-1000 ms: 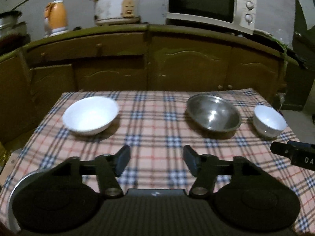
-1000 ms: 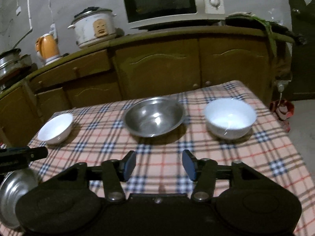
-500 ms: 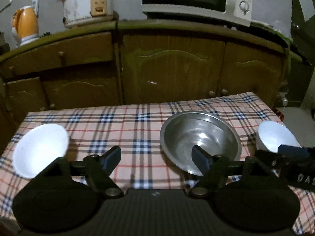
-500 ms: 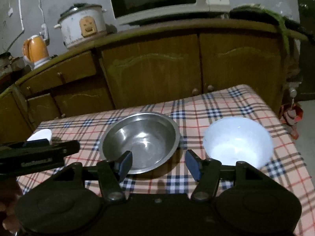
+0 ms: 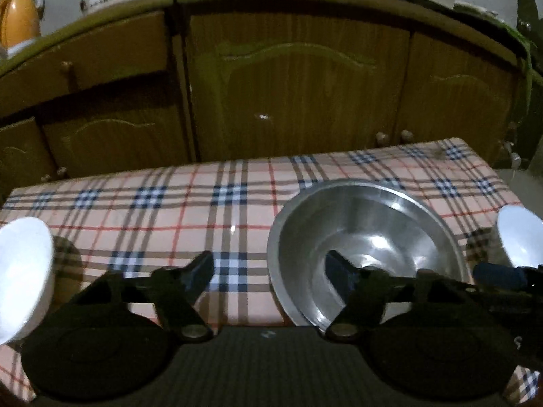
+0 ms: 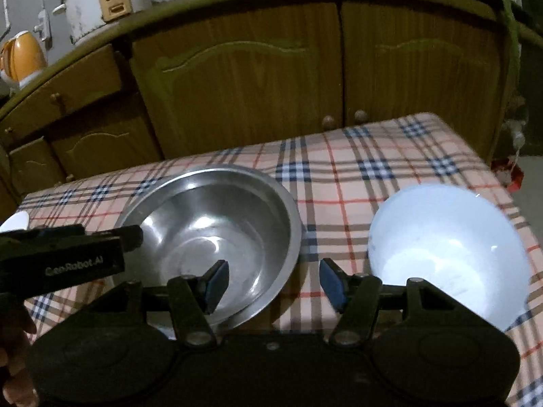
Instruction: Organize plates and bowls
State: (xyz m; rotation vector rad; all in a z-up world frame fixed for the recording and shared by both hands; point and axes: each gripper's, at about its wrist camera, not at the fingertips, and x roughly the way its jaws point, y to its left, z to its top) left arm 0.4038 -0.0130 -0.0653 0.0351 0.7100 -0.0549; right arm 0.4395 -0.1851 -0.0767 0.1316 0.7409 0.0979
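A steel bowl (image 5: 366, 247) (image 6: 210, 237) sits on the plaid tablecloth (image 5: 190, 213). My left gripper (image 5: 269, 268) straddles the bowl's left rim, right finger inside, left finger outside. Its jaws are closing, with no pad touching the rim. My right gripper (image 6: 274, 281) is open and straddles the bowl's right rim the same way, without contact. The left gripper's black finger (image 6: 129, 237) shows over the bowl's left side in the right wrist view. One white bowl (image 6: 448, 251) (image 5: 519, 234) stands to the right of the steel one. Another white bowl (image 5: 23, 271) stands far left.
Brown wooden cabinets (image 5: 298, 101) stand just beyond the table's far edge. A rice cooker (image 6: 105, 0) and an orange kettle (image 6: 22, 56) sit on the counter. A hand (image 6: 13, 356) shows at the lower left. The table's right edge runs close to the white bowl.
Both grippers have come forward and down onto the steel bowl, from well short of it to straddling its two rims. The left jaws widened, then narrowed again.
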